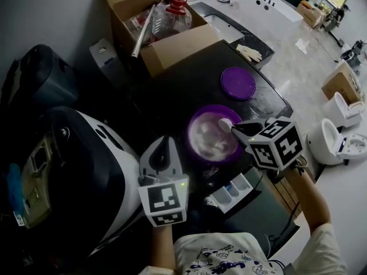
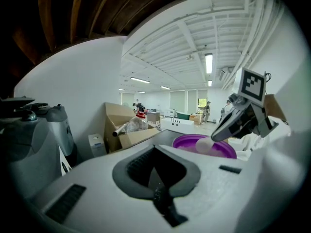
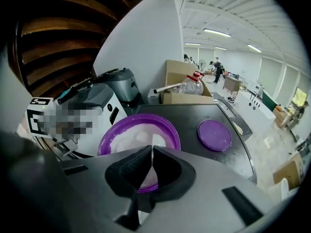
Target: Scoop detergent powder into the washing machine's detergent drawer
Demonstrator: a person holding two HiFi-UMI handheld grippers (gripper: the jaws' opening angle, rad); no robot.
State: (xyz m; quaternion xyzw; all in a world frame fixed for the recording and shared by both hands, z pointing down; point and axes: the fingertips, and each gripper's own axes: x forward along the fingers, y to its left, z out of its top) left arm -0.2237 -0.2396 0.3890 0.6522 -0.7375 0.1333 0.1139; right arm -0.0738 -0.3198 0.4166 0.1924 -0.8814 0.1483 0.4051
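- Your right hand-held gripper [image 1: 238, 129] is clamped on the white plastic scoop [image 1: 225, 123], over the round purple bowl [image 1: 192, 125] of detergent powder [image 1: 209, 143].
- Your left hand-held gripper [image 1: 163, 143] is pinched shut on nothing, just left of the bowl.

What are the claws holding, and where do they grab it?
The right claw pinches a small white plastic scoop by its handle end, above the round purple powder bowl. The left claw is shut, empty.

bowl [image 1: 194, 122]: purple plastic, smooth, glossy rim
powder [image 1: 209, 143]: white, fine-grained, matt
scoop [image 1: 225, 123]: translucent whitish plastic, smooth
lid [image 1: 238, 83]: purple plastic, smooth
worktop [image 1: 172, 90]: dark, smooth, faint sheen
box [image 1: 178, 46]: brown cardboard, matt
right gripper [image 1: 234, 128]: pale grey matt plastic; pads [image 3: 130, 165] dark, ribbed
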